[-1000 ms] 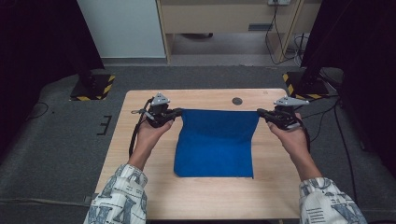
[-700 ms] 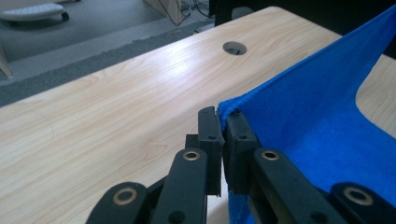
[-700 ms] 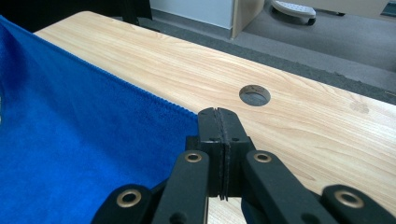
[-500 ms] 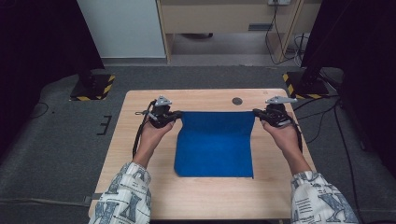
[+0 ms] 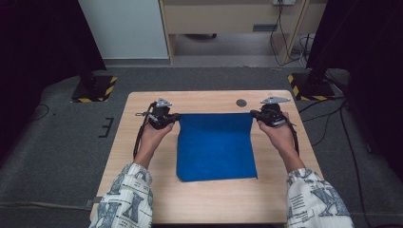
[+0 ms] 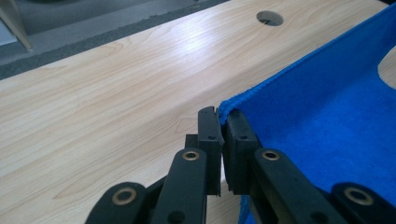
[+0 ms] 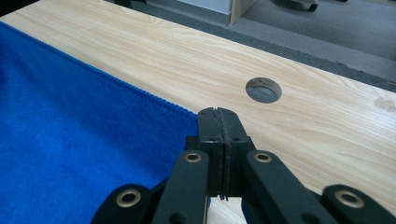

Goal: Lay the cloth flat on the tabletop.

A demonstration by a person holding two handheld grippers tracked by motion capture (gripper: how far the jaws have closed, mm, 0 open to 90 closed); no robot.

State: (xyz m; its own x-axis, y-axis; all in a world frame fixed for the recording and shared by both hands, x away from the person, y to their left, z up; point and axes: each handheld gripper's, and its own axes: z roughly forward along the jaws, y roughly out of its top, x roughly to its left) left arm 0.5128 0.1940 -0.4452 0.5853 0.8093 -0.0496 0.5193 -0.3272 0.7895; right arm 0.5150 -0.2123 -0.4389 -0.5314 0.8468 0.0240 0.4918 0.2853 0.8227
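A blue cloth point(image 5: 216, 147) lies spread on the wooden table point(image 5: 209, 199), its far edge stretched between my two grippers. My left gripper point(image 5: 176, 117) is shut on the cloth's far left corner; in the left gripper view the jaws point(image 6: 223, 116) pinch the hem of the cloth point(image 6: 327, 121), which rises a little off the wood. My right gripper point(image 5: 253, 115) is shut on the far right corner. In the right gripper view its jaws point(image 7: 218, 114) are pressed together, with the cloth point(image 7: 70, 140) running off to the left.
A round cable hole point(image 5: 241, 102) sits in the table just beyond the cloth's far edge, near the right gripper. Bare wood borders the cloth on all sides. Black stands with yellow-striped bases point(image 5: 92, 90) flank the table on the grey floor.
Both hands have sunk toward the table with the cloth's far corners. The right hand has also moved inward to the left, so the far edge is shorter and lower.
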